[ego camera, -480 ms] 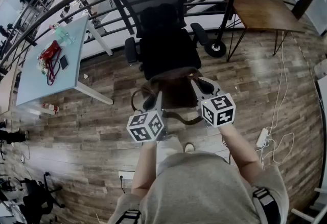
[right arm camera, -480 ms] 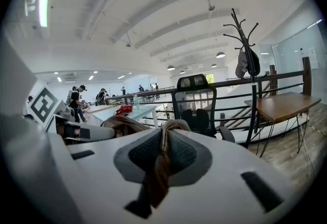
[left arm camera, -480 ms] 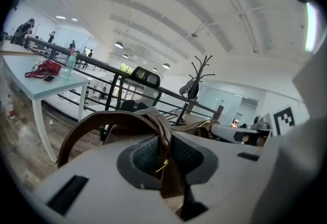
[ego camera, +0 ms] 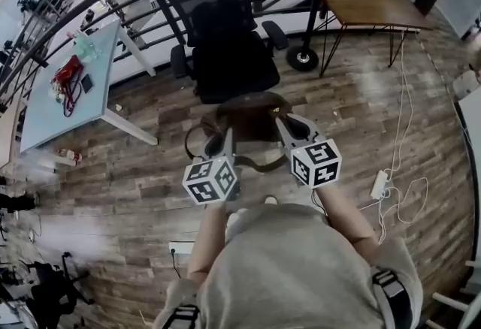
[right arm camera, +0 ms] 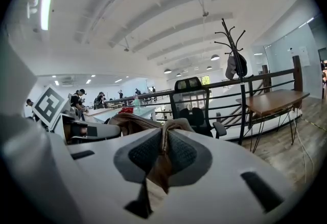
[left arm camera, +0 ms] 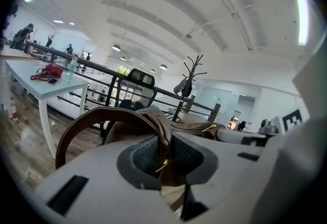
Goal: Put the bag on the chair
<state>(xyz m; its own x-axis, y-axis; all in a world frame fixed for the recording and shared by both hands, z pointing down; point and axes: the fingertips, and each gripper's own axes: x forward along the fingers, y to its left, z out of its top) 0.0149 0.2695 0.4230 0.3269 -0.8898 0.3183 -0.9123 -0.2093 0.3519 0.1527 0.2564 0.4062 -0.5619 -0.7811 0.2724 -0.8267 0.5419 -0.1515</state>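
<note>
A brown leather bag (ego camera: 252, 119) hangs in the air between both grippers, just in front of the black office chair (ego camera: 225, 42). My left gripper (ego camera: 222, 141) is shut on the bag's left edge; the leather (left arm camera: 162, 133) and a strap loop (left arm camera: 76, 126) show pinched between its pads. My right gripper (ego camera: 289, 128) is shut on the bag's right edge, with the folded leather (right arm camera: 164, 141) clamped between its pads. The chair's seat (ego camera: 234, 72) lies just beyond the bag and holds nothing. The chair also shows ahead in the right gripper view (right arm camera: 193, 100) and the left gripper view (left arm camera: 134, 87).
A light blue table (ego camera: 64, 87) with a red item stands at the left. A brown wooden desk (ego camera: 361, 1) is at the back right, a curved black railing (ego camera: 90, 12) runs behind the chair. A white power strip and cables (ego camera: 379, 185) lie on the wood floor at right.
Both grippers and the bag have moved forward toward the chair; the chair sits higher and a little left in the head view.
</note>
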